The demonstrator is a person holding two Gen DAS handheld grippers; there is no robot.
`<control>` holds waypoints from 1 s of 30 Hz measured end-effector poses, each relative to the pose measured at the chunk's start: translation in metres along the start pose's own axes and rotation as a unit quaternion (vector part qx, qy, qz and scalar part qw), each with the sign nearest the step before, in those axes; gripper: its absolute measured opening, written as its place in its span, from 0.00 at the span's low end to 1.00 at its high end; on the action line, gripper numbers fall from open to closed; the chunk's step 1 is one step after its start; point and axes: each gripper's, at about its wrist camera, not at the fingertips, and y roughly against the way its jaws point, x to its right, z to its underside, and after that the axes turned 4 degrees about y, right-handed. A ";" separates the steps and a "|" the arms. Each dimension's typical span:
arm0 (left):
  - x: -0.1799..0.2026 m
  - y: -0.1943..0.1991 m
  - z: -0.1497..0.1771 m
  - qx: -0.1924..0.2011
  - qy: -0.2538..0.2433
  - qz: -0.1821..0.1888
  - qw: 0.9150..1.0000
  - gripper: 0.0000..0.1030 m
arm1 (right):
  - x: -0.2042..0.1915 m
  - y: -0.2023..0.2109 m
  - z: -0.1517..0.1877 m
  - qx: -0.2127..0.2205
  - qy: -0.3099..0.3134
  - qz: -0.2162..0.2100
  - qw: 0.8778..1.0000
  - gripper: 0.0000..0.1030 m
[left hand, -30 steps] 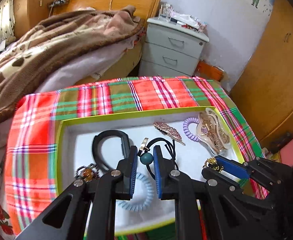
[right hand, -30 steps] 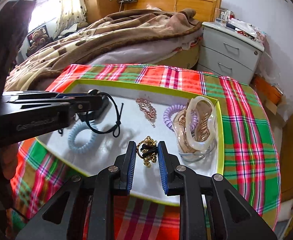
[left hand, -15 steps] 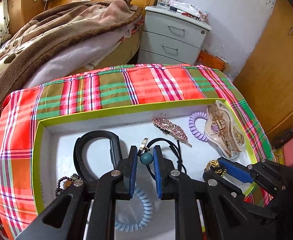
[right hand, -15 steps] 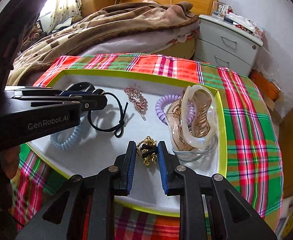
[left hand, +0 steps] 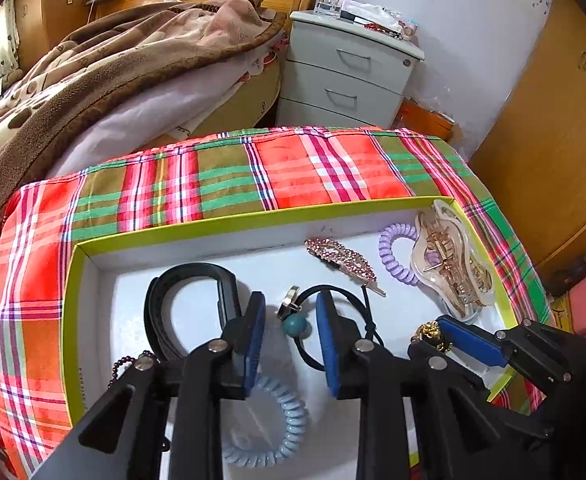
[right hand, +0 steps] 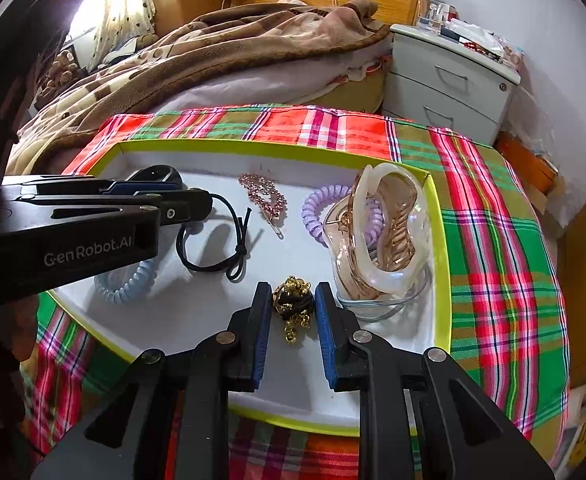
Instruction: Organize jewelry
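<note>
Two black handheld grippers with blue finger pads work over a shallow white tray with a lime-green rim point(left hand: 253, 218), which serves as the landmark here. The left gripper point(left hand: 289, 324) hangs over the middle of the tray with its fingers spread apart; a teal bead point(left hand: 294, 325) on a black elastic hair tie point(right hand: 213, 240) sits in the gap, touching neither pad. The right gripper point(right hand: 293, 306) is near the tray's front edge, its fingers set close on either side of a gold beaded hair tie point(right hand: 293, 308); the left pad appears to touch it, but whether it is truly pinched cannot be told. Inside the tray, a pale blue spiral hair coil point(left hand: 269, 424) lies at the front left, under the left gripper. A black headband point(left hand: 181, 292) curves along the left side, with a dark beaded bracelet point(left hand: 123, 364) beside it. Toward the back of the tray lies a pink rhinestone hair clip point(left hand: 341, 260). At the right end, a lilac spiral coil point(left hand: 393, 256) touches a large translucent claw clip point(right hand: 381, 240). The tray rests on a red and green plaid cloth point(right hand: 493, 240). Beyond the cloth are a brown blanket point(left hand: 113, 68) and a grey nightstand point(left hand: 345, 76).
</note>
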 end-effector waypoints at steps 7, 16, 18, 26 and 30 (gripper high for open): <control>0.000 0.010 0.000 0.008 0.003 0.003 1.000 0.34 | 0.002 0.007 0.001 0.014 -0.011 -0.007 1.000 0.33; -0.002 0.040 0.010 0.035 0.011 -0.009 0.999 0.41 | -0.001 0.030 0.006 0.045 -0.032 -0.016 0.998 0.38; -0.003 0.049 0.016 0.043 0.014 -0.016 0.999 0.41 | -0.003 0.038 0.009 0.056 -0.038 -0.019 0.998 0.38; -0.004 0.094 0.055 0.087 0.021 -0.058 0.994 0.44 | -0.018 0.074 0.026 0.093 -0.061 -0.011 0.994 0.38; -0.003 0.111 0.074 0.107 0.029 -0.074 0.991 0.44 | -0.027 0.089 0.034 0.107 -0.062 -0.009 0.992 0.39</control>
